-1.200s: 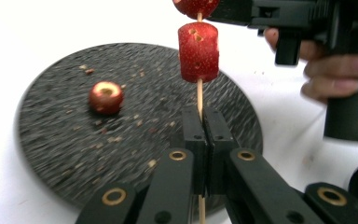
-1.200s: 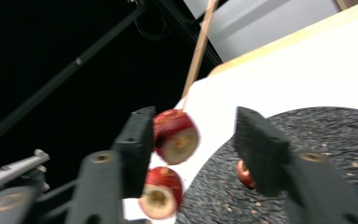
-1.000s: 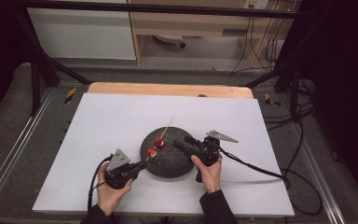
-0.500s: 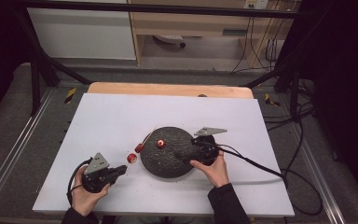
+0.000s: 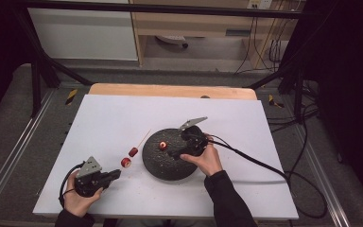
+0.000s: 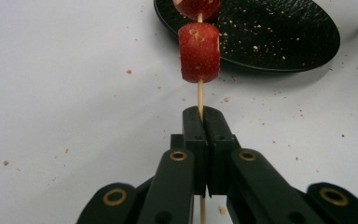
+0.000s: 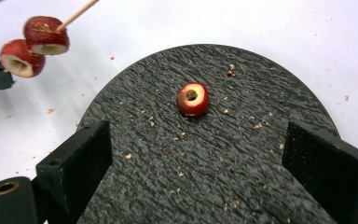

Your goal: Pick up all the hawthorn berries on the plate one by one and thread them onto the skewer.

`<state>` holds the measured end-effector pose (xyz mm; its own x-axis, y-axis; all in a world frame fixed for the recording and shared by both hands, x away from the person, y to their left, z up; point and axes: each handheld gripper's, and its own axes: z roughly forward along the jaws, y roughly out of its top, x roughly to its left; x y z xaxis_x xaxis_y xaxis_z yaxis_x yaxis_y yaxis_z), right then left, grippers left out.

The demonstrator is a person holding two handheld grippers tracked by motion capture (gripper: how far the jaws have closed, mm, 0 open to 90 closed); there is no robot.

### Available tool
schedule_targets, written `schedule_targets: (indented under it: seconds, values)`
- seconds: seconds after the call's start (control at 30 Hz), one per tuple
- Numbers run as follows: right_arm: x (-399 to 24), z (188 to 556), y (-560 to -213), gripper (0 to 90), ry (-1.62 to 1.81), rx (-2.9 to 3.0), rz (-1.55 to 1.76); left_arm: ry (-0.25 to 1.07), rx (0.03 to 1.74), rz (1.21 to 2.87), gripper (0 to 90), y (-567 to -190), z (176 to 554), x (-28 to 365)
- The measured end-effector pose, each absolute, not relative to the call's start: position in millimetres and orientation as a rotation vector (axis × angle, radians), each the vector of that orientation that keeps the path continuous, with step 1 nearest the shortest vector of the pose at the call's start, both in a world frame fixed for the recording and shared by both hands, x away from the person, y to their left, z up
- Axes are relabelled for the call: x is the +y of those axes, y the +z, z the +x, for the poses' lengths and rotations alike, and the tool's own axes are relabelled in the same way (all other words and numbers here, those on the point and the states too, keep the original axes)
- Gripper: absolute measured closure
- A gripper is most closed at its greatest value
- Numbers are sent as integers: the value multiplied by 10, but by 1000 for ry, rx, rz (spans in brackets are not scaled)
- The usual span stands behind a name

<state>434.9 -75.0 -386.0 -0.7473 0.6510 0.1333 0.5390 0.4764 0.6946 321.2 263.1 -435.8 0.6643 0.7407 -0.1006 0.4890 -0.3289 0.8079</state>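
No writing shows. The left gripper (image 6: pixel 200 121) clamps a thin wooden skewer (image 6: pixel 199 95) carrying two red cored fruit pieces (image 6: pixel 199 52); the right gripper (image 7: pixel 200 154), jaws just widened and empty, hangs over a round black stone plate (image 7: pixel 242 186), one cored red fruit (image 7: pixel 192 99) at its twelve o'clock.

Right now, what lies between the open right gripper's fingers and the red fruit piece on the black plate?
Only bare plate with scattered crumbs, as the right gripper view shows: the fruit piece sits alone ahead of the right gripper.

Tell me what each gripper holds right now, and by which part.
The left gripper is shut on the wooden skewer, clamping its bare end below the two red fruit pieces. The right gripper holds nothing; its jaws stand open over the black plate.
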Motion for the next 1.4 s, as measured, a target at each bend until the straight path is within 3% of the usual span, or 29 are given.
schedule_targets:
  seconds: [0.33, 0.73, 1.4]
  values:
    - [-423, 4578, -3892, 159, 981, 2647, 999, 349, 964, 1997, 885, -4371, 3219, 2647]
    - [-226, 4835, -3998, 396, 878, 2728, 1029, 344, 972, 2003, 884, -4384, 3230, 2652]
    - [-144, 4958, -4152, 616, 812, 2838, 1038, 337, 974, 2006, 885, -4387, 3238, 2644]
